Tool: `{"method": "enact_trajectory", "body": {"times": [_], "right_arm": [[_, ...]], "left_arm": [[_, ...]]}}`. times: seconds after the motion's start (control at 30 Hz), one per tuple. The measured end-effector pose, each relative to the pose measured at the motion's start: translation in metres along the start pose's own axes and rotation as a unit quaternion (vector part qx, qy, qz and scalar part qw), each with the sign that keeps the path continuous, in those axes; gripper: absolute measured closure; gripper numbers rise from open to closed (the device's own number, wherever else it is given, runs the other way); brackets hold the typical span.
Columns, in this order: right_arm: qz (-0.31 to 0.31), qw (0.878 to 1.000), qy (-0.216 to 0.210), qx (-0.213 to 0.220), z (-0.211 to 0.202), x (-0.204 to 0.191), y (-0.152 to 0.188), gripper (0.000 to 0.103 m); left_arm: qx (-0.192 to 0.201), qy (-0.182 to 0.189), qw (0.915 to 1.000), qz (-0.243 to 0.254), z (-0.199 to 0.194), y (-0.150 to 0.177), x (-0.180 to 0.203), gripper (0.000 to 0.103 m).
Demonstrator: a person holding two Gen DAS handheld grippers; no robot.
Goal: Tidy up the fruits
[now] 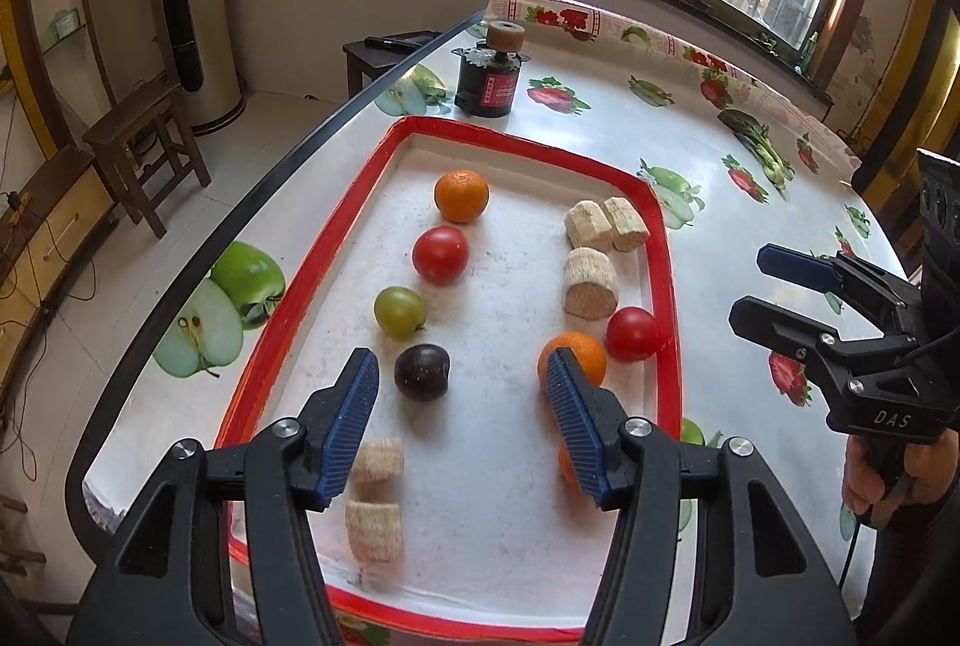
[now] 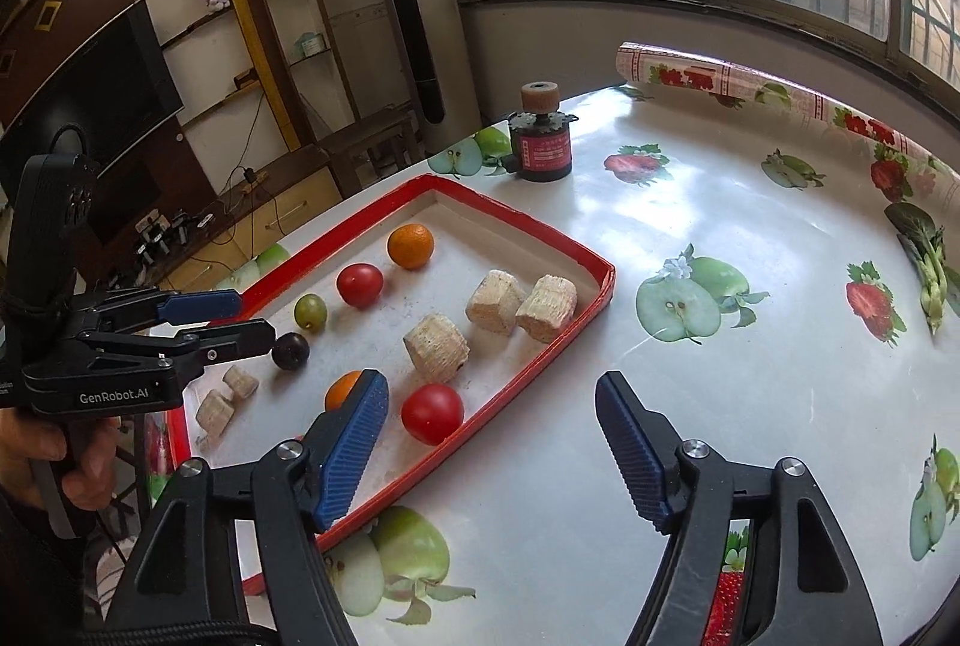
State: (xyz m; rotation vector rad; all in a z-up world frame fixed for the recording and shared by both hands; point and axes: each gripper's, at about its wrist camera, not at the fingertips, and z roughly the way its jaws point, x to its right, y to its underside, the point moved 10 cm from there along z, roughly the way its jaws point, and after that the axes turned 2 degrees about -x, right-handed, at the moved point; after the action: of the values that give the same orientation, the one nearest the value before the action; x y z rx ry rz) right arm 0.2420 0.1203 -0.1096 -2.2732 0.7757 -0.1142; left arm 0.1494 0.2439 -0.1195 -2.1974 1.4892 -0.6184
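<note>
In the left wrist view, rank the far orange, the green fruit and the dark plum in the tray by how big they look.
1. Far orange, largest though farthest away.
2. Green fruit and dark plum look about alike; the plum is nearer the camera, so I won't rank them.

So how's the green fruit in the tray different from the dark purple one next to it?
The green fruit is pale yellow-green and looks slightly see-through; the dark purple fruit is nearly black and opaque. The green one looks a bit larger. It lies between the purple one and a red tomato, while the purple one ends that row, nearest the left gripper. Both are small, round, glossy, and rest loose on the tray.
</note>
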Motion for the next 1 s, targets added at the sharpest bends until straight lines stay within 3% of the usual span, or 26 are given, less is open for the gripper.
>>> {"method": "enact_trajectory", "body": {"times": [0.27, 0.57, 0.6, 0.7, 1.0], "right_arm": [[-0.089, 0.996, -0.008, -0.004, -0.013, -0.031, 0.019, 0.026], [-0.132, 0.991, -0.029, 0.013, -0.032, -0.055, 0.026, 0.021], [-0.134, 0.990, -0.031, 0.014, -0.034, -0.056, 0.026, 0.020], [-0.139, 0.989, -0.033, 0.022, -0.041, -0.059, 0.028, 0.020], [-0.182, 0.981, -0.064, 0.038, -0.068, -0.081, 0.041, 0.016]], "left_arm": [[0.007, 0.000, 1.0000, 0.007, -0.021, 0.024, 0.008, 0.045], [0.027, -0.014, 0.9994, 0.015, -0.043, 0.044, 0.009, 0.045], [0.031, -0.016, 0.9993, 0.013, -0.046, 0.045, 0.008, 0.043], [0.050, -0.027, 0.9984, 0.005, -0.058, 0.048, 0.005, 0.025], [0.081, -0.051, 0.9953, 0.012, -0.084, 0.061, 0.004, 0.024]]}}
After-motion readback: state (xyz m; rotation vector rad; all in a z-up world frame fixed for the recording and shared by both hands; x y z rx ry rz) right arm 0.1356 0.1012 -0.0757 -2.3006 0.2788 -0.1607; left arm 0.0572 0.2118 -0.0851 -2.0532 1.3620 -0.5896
